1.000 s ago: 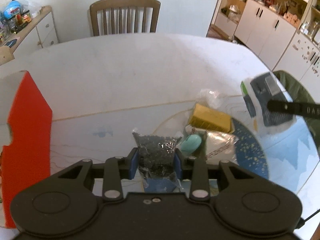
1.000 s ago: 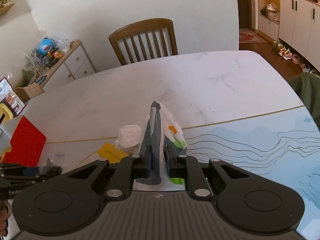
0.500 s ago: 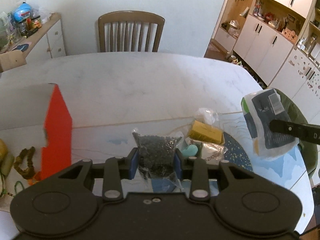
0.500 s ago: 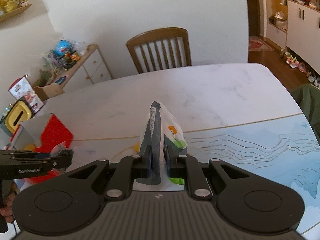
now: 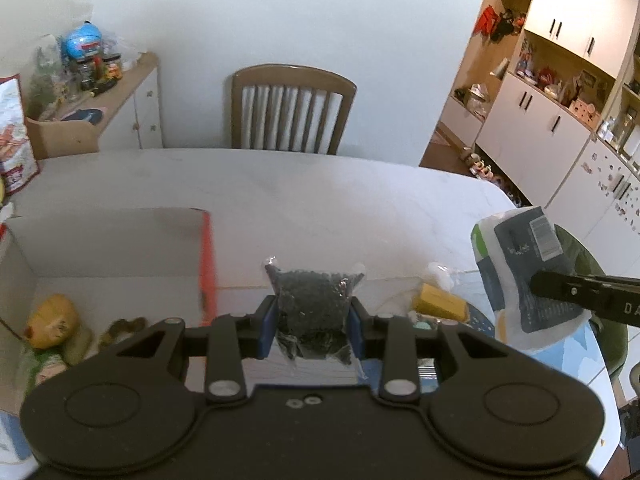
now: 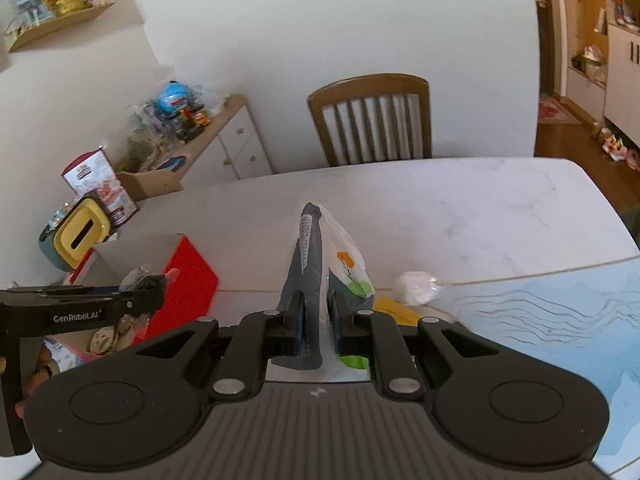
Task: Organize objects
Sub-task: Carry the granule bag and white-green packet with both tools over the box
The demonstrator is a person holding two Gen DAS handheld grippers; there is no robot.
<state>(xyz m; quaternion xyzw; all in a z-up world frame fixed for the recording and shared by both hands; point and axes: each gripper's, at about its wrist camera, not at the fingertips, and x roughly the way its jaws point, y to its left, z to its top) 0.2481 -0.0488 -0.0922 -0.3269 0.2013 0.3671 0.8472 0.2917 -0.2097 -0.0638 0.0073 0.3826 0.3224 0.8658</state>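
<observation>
— What is the left gripper (image 5: 312,326) carrying?

— A clear bag of small black beads (image 5: 314,304), pinched between its blue-padded fingers (image 5: 267,330) and held above the white marble tabletop (image 5: 320,200), just right of the open red cardboard box (image 5: 206,268). Inside the box lie a yellow packet (image 5: 52,320) and other small goods, too blurred to name.

— And the right gripper (image 6: 316,324)?

— Its fingers are clamped on a grey-and-white pouch (image 6: 320,264) with green and orange marks, held edge-on and upright in its own camera. From the left wrist the same pouch shows flat, barcode label near the top — off to the right, clear of the tabletop.

— What remains on the tabletop?

— A yellow box (image 5: 440,306) and a crumpled clear wrapper (image 6: 416,292) near the edge of the blue patterned mat (image 6: 560,320). A wooden chair (image 5: 292,108) stands at the far side.
</observation>
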